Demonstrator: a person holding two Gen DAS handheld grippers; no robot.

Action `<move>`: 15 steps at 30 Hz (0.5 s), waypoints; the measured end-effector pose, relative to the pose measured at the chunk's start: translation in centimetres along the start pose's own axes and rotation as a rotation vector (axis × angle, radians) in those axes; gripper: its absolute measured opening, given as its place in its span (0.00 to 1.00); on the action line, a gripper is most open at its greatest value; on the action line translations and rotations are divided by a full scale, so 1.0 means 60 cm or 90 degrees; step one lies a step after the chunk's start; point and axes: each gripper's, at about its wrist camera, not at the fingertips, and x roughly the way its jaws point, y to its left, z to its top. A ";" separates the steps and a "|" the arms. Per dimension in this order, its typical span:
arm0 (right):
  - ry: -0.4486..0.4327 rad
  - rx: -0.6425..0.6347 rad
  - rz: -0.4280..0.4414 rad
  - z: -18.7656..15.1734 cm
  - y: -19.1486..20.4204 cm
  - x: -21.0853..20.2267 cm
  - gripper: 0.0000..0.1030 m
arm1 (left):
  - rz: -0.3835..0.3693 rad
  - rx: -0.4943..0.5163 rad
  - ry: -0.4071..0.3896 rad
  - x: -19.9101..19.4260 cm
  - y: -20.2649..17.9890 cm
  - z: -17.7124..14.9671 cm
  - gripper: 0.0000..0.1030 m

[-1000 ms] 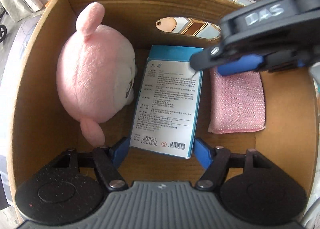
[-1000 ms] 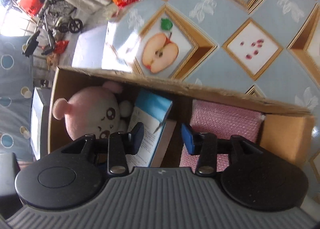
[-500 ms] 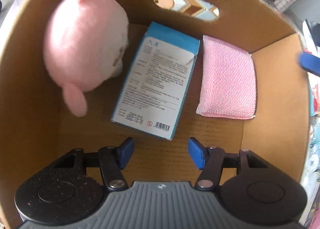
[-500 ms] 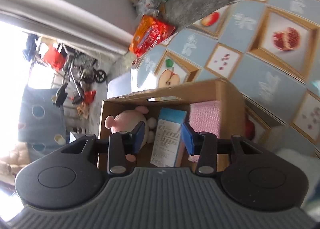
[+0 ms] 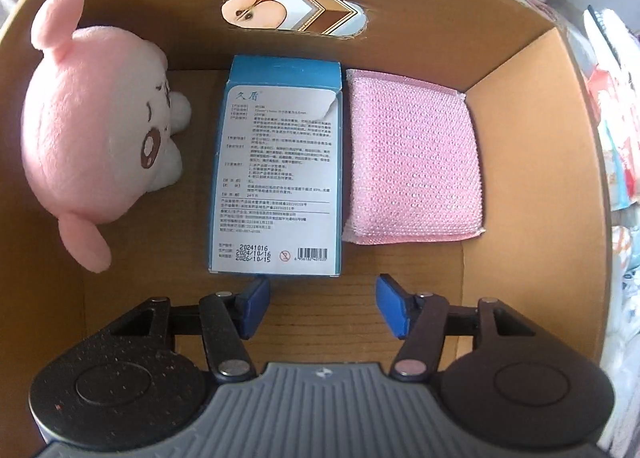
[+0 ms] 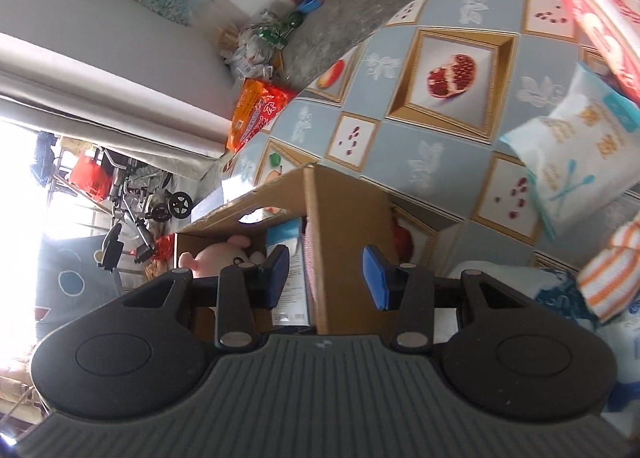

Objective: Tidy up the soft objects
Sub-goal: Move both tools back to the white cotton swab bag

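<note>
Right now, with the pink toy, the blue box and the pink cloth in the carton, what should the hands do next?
Probably swing the right tool toward the white soft pack on the table and open wider. The plush, blue box and pink cloth already lie side by side in the carton, both tools are empty, and soft items wait outside.

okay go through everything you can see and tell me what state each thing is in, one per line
cardboard box: open at the top, three things inside.
pink plush toy: on its side against the box's left wall.
blue carton: lying flat, label up, top flap closed.
pink scrubbing pad: lying flat beside the carton.
left gripper: above the box floor, jaws opening, nothing between them.
right gripper: outside the box, jaws apart, empty.
white tissue pack: on the tablecloth, sealed.
</note>
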 end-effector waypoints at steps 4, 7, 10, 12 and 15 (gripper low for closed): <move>-0.008 0.020 0.012 -0.006 -0.027 -0.021 0.40 | 0.038 -0.005 -0.018 -0.017 -0.008 -0.010 0.67; -0.015 0.040 0.024 -0.019 -0.051 -0.034 0.40 | 0.052 -0.016 -0.024 -0.032 -0.021 -0.019 0.74; -0.019 0.060 0.033 -0.034 -0.075 -0.051 0.40 | 0.081 -0.026 -0.025 -0.060 -0.032 -0.027 0.74; -0.021 0.071 0.033 -0.043 -0.093 -0.065 0.40 | 0.095 -0.031 -0.045 -0.087 -0.040 -0.032 0.74; -0.024 0.091 0.028 -0.052 -0.125 -0.094 0.43 | 0.098 -0.036 -0.079 -0.128 -0.067 -0.041 0.74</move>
